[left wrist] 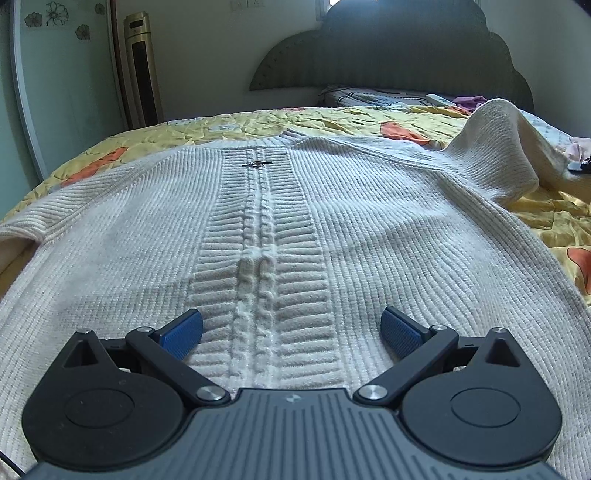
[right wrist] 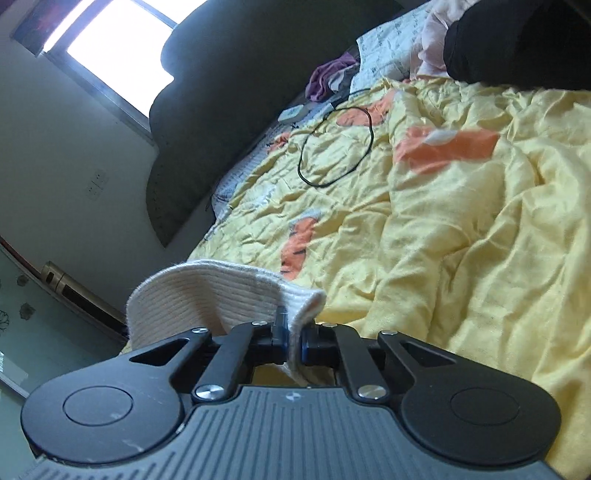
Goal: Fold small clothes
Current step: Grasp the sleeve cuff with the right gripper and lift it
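Left wrist: left gripper (left wrist: 291,330) jaws apart over cream sweater (left wrist: 147,236) (flat on yellow quilt (left wrist: 229,122)). Right gripper (right wrist: 294,341) clamped on sleeve cuff (right wrist: 221,291).

The bed is covered by a yellow quilt (right wrist: 461,229) with orange patches, and it is much wrinkled. A thin black cable (right wrist: 334,147) lies on the quilt in a loose loop. Behind it stands a dark headboard (left wrist: 391,55) with a scalloped top edge. Near the headboard lie a purple cloth (right wrist: 327,79), a white power strip (left wrist: 439,99) and a patterned pillow (right wrist: 388,51). A black garment (right wrist: 517,40) rests on something pale pink. A gold tower air conditioner (left wrist: 142,70) stands by the wall, beside a glass door with flower decals (left wrist: 55,16). A bright window (right wrist: 122,48) is above the headboard.
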Tool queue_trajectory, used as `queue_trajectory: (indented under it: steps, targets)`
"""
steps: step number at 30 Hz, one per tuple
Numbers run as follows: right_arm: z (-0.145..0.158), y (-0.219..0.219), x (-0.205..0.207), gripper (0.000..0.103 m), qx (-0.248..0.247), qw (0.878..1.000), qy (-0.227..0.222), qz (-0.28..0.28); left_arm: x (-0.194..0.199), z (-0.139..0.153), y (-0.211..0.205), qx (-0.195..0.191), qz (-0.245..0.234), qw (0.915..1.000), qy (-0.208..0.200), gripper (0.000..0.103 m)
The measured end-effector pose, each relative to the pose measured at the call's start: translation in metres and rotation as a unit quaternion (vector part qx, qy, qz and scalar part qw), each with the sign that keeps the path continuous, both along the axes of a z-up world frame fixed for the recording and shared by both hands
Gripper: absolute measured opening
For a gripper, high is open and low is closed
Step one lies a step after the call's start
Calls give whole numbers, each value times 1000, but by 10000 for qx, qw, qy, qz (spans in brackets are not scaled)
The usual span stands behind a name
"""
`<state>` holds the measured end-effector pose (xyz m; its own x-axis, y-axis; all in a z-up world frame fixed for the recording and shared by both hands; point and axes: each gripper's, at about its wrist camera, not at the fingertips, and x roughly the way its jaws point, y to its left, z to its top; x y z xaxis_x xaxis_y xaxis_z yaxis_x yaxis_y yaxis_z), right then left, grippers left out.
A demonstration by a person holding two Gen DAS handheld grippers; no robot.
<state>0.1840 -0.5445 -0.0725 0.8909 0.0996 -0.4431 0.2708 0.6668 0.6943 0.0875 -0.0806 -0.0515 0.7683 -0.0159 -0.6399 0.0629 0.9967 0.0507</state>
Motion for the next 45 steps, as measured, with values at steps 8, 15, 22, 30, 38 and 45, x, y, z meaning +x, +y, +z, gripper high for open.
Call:
queue_trajectory:
  steps: [8,15,22,30,38,45]
  targets:
    - [104,-22,-60,11,-505,9956,-784,-34,0,0,0,1,0,10000,3,103]
    - [137,-48,-49,13,-2660,9595,65,-930,0,0,0,0,1,10000,4,103]
    - [72,-29,-65,82,-2164,9736,252,-684,2,-1,0,-10,-2,10000,12,103]
    - [39,5,-49,92,-716,9898,223,1216,2,-1,-1,-8,-3,10000,14,103]
    - [26,-32,-10,88,-2532,9367,1413,-1963,2,-1,-1,-53,-17,10000,14,103]
    - [4,-27,-66,102,-43,9958,316,-853,2,-2,-1,-42,-31,10000,15,103]
